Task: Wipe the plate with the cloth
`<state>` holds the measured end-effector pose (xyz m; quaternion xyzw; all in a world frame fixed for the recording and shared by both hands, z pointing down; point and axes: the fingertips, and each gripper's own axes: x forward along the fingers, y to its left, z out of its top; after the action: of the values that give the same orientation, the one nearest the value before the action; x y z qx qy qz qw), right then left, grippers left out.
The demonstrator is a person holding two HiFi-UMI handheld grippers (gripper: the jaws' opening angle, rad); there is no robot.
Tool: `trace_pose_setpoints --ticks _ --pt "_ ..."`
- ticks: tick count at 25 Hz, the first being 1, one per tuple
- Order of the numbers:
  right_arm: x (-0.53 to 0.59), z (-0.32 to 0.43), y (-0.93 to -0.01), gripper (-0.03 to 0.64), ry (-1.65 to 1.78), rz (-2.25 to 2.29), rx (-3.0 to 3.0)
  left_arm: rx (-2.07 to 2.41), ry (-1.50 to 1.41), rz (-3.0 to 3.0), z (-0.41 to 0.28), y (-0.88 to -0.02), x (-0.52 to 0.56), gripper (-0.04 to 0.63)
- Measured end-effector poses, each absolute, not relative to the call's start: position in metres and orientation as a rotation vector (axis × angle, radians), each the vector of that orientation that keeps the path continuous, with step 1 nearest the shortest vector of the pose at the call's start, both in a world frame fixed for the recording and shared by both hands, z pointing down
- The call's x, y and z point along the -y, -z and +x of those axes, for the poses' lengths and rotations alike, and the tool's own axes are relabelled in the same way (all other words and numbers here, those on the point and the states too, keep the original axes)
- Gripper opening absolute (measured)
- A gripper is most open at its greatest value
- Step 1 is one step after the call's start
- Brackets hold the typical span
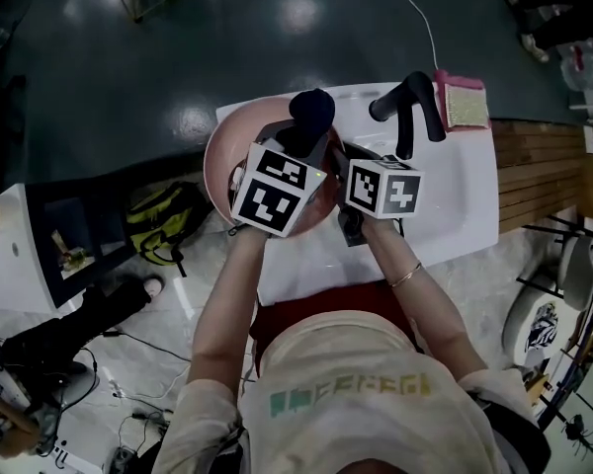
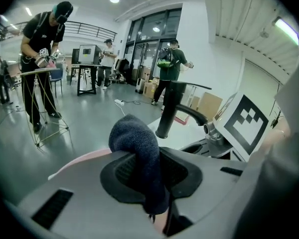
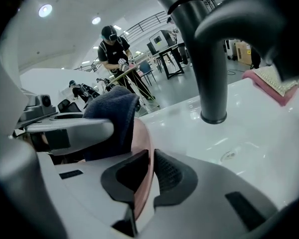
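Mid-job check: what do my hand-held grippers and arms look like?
The left hand-held gripper and right hand-held gripper: grey shells, black ribbed pads, each bearing a white cube with black square markers. Pale short-sleeved top; thin bracelet on the right wrist.

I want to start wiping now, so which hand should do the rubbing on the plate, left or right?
Left. The left gripper is shut on the cloth, close to the plate; the right gripper clamps the plate's rim, steadying it.

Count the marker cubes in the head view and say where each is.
2. One marker cube is over the pink plate, at left; the other just right of it, below the black faucet. None appears hidden.
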<state>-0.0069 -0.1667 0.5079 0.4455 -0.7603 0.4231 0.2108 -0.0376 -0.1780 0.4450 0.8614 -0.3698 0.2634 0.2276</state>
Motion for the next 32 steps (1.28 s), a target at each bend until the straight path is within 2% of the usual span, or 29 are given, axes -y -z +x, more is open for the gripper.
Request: trace_pose_setpoints --ticks 10,32 --pt "0.168 -0.009 -0.511 0.061 -1.173 1.233 2.129 0.937 -0.948 2.289 -0.027 -0.491 0.183 0.08" --pt "0.171 -0.013 -0.509 0.061 -1.097 1.234 2.121 1.223 -1.071 2.125 -0.123 -0.494 0.198 0.08"
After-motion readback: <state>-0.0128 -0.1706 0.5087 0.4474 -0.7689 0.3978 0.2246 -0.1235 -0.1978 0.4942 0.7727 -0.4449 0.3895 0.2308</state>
